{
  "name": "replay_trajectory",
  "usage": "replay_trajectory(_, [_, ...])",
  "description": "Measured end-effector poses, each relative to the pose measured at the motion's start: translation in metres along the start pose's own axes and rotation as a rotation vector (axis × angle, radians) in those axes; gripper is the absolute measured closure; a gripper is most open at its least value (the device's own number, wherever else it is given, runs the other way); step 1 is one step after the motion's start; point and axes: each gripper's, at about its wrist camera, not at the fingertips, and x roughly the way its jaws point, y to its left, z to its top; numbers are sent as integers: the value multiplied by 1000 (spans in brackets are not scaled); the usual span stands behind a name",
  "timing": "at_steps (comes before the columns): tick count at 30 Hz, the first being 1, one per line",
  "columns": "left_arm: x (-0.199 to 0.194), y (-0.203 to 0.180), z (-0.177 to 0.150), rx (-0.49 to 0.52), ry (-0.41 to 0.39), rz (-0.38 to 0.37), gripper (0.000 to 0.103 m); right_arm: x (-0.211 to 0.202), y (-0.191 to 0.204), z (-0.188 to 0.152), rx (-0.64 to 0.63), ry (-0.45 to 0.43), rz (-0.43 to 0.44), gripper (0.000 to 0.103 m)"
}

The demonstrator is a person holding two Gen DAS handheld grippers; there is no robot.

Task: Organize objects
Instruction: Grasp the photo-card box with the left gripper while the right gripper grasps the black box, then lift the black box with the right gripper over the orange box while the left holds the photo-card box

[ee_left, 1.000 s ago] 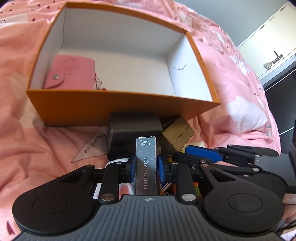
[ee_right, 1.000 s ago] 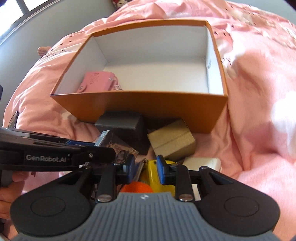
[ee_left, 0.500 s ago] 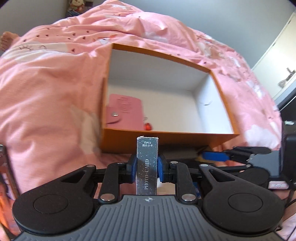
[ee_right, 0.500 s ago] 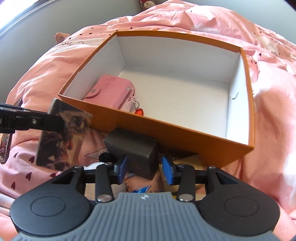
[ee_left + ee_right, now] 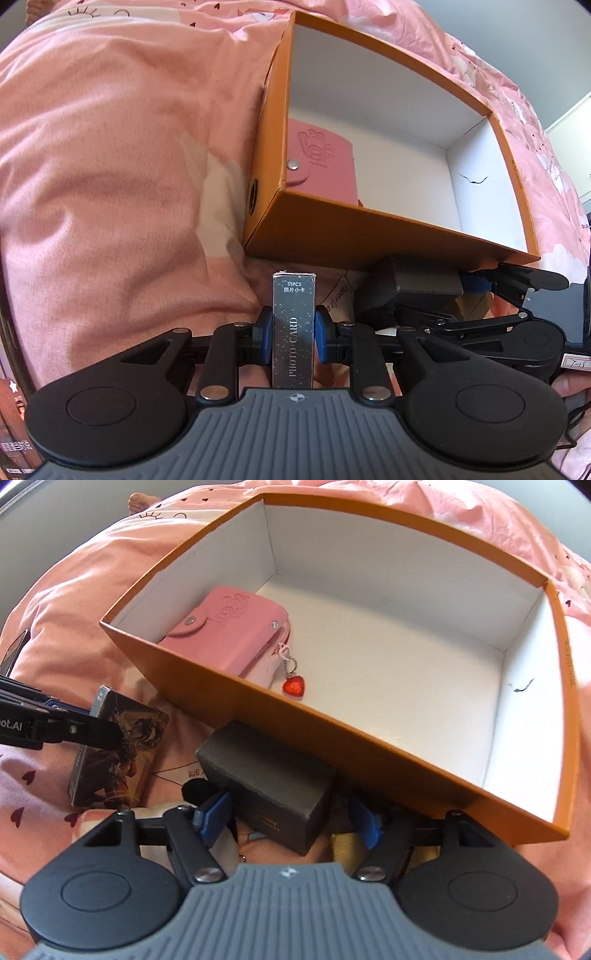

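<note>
My left gripper [image 5: 293,334] holds the card box [image 5: 293,332] upright between its blue fingers [image 5: 264,334], just before the near corner of the orange box [image 5: 332,229]. On the narrow face I read "PHOTO CARD" and "55PCS". My right gripper [image 5: 288,818] has just been opening; its fingers [image 5: 212,814] now stand wide on both sides of the black box [image 5: 269,797], and I see no pad pressing on it. This black box lies on the bed [image 5: 74,602], against the orange box's near wall. Inside the orange box lies a pink wallet [image 5: 229,635] with a red heart charm [image 5: 293,686]. On the left gripper's arm I read "ot.AI".
</note>
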Motion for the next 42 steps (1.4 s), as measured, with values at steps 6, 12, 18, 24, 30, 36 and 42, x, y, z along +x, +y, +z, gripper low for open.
replay_trajectory(6, [12,2,2,-22,26,-2,78,9,3,-1,27,-12,34,30])
replay_trajectory(12, [18,4,4,-37,43,-2,77,-11,15,0,-21,-55,74,49])
replay_trajectory(18, [23,7,1,-63,47,4,77,-24,35,10,-155,-101,116,57])
replay_trajectory(24, [23,16,0,-109,43,-6,77,-6,42,16,-234,-86,97,57])
replay_trajectory(30, [23,13,-3,-93,35,-1,77,14,43,9,-218,-78,80,42])
replay_trajectory(36, [22,10,-8,-81,22,8,77,36,27,13,-32,-12,92,31])
replay_trajectory(42, [18,13,-14,-86,13,-4,78,27,32,13,-44,-71,109,40])
